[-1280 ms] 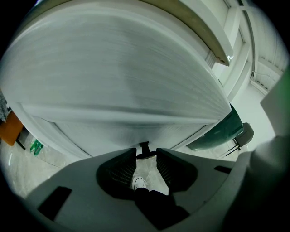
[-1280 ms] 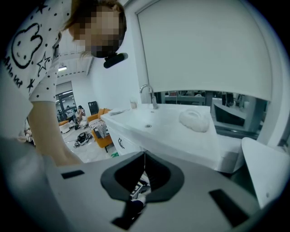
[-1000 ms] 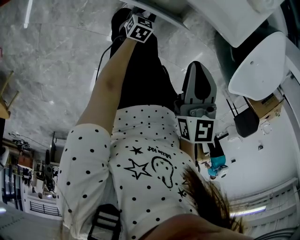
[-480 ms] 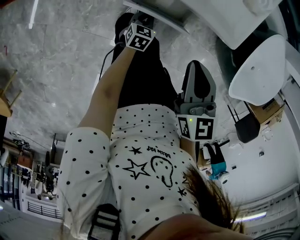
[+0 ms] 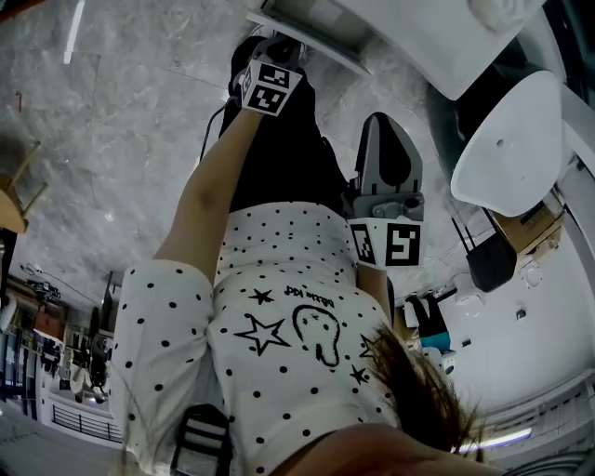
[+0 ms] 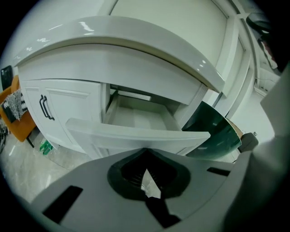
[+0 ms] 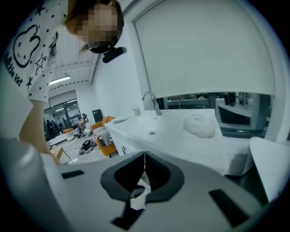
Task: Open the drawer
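Note:
In the left gripper view a white drawer (image 6: 136,135) stands pulled out of the cabinet under a curved white countertop (image 6: 136,41), and its inside (image 6: 138,113) looks bare. My left gripper (image 6: 146,153) is shut with nothing between the jaws, a short way in front of the drawer's front panel and apart from it. The head view shows the left gripper (image 5: 279,42) at the end of the outstretched arm, close to the drawer (image 5: 311,20). My right gripper (image 5: 390,125) is held near the body, shut and holding nothing; in its own view it (image 7: 144,156) faces a white counter (image 7: 181,136).
A cabinet door with a black handle (image 6: 45,108) is left of the drawer. A dark green glass panel (image 6: 217,131) stands to its right. An orange chair (image 6: 16,113) sits at far left. A tap (image 7: 152,102) and a white lump (image 7: 199,124) are on the counter.
In the head view the left gripper's marker cube has drawn back a little from the drawer toward the person's body. The right gripper has hardly shifted.

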`<state>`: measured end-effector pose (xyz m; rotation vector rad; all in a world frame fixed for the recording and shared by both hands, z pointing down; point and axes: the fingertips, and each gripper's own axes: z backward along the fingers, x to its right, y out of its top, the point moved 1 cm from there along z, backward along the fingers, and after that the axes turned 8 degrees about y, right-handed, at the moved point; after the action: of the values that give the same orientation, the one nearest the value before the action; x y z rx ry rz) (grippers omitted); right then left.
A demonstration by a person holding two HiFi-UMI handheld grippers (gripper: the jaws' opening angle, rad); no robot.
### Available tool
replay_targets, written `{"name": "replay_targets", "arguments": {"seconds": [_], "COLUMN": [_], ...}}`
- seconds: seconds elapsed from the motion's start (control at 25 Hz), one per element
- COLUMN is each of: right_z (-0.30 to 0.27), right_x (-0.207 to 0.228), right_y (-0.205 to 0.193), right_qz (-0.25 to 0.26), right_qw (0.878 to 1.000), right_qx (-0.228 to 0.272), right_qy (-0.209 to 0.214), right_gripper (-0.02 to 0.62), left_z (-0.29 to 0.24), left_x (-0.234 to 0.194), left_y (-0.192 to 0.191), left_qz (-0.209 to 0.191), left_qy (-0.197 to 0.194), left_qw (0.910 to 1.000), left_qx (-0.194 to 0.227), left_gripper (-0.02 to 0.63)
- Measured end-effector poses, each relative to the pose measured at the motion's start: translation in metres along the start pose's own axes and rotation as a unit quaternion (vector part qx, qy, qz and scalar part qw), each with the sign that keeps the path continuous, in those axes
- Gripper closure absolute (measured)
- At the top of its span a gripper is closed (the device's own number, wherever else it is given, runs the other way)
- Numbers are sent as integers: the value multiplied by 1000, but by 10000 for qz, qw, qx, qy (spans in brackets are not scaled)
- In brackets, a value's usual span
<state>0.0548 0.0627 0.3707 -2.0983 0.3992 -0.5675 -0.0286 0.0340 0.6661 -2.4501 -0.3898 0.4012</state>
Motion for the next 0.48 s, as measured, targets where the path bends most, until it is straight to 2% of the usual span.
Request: {"name": "replay_targets", "arguments": {"seconds": [0.48], "right_z": [-4], "right_x": [3], "right_y": [9], "right_qz": [-57], "right_qw": [9999], "right_qx": [137], "right_qy": [69], "right_gripper": [581], "left_z": [22], "left_x": [-5], "left_y": [12], "left_qz": [71], "left_qy": [129], "left_qw": [9999], "left_qx": [-8], "left_gripper": [603]}}
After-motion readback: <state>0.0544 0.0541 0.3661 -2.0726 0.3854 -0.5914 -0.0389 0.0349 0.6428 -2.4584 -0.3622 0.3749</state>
